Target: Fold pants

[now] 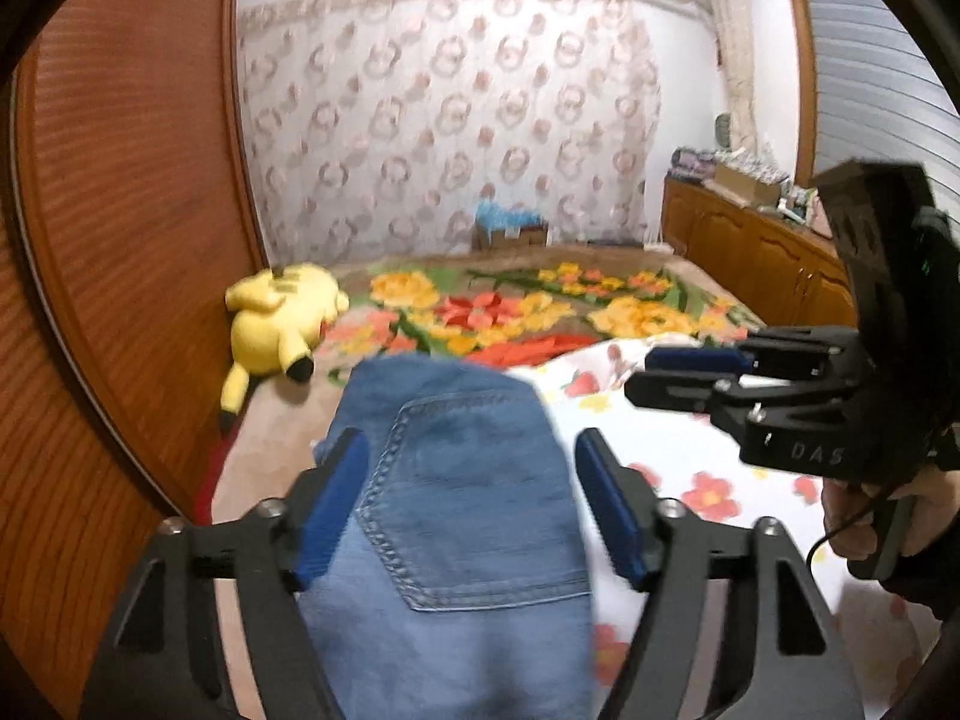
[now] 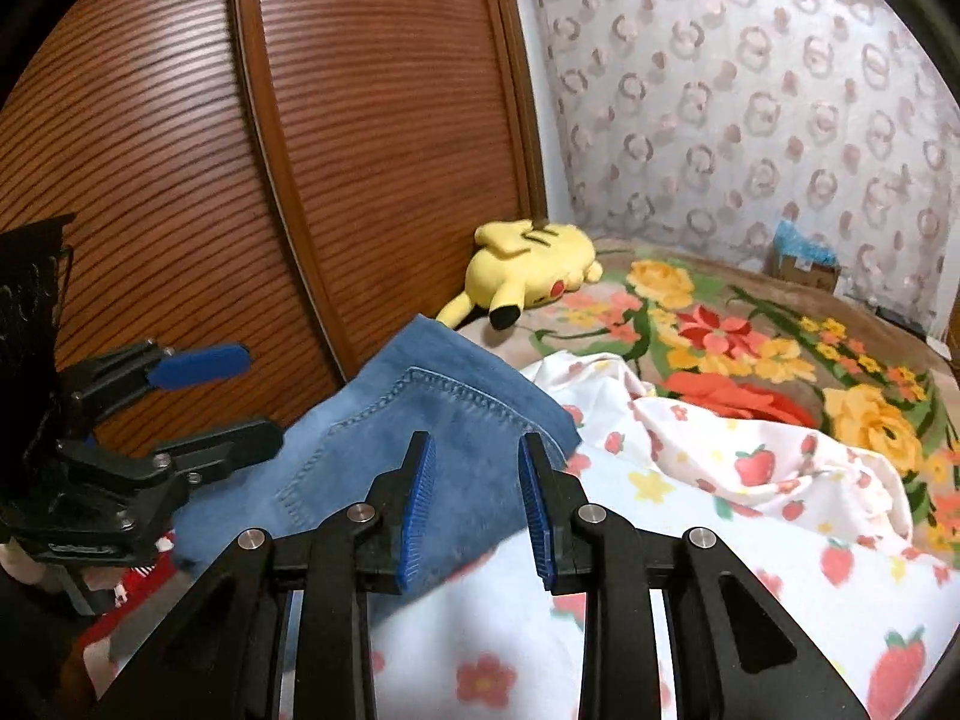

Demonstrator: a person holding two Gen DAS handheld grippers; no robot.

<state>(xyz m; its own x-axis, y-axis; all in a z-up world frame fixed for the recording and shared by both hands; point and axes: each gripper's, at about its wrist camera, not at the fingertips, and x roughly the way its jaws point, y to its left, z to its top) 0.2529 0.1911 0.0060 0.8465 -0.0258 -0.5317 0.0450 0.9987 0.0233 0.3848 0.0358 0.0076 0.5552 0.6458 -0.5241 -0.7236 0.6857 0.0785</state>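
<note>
Pants (image 1: 462, 516) — blue denim, back pocket facing up — lie folded on the bed, on a white strawberry-print sheet (image 2: 690, 480) near the bed's left edge, beside the wooden wardrobe door (image 2: 360, 138).

Left claw (image 1: 471, 504): fingers spread wide, one on each side of the denim, blue pads (image 1: 333, 507) clear of the cloth. Nothing pinched.

Right claw (image 2: 477, 495): fingers partly closed, a narrow gap between the pads, nothing between them (denim lies beneath and beyond the tips, not gripped). In the left wrist view it sits off to the right of the pants, over the sheet.

Yellow plush toy (image 2: 528, 267) lies further up the bed against the wardrobe, on a floral blanket (image 2: 750, 348) — well apart from the pants.
</note>
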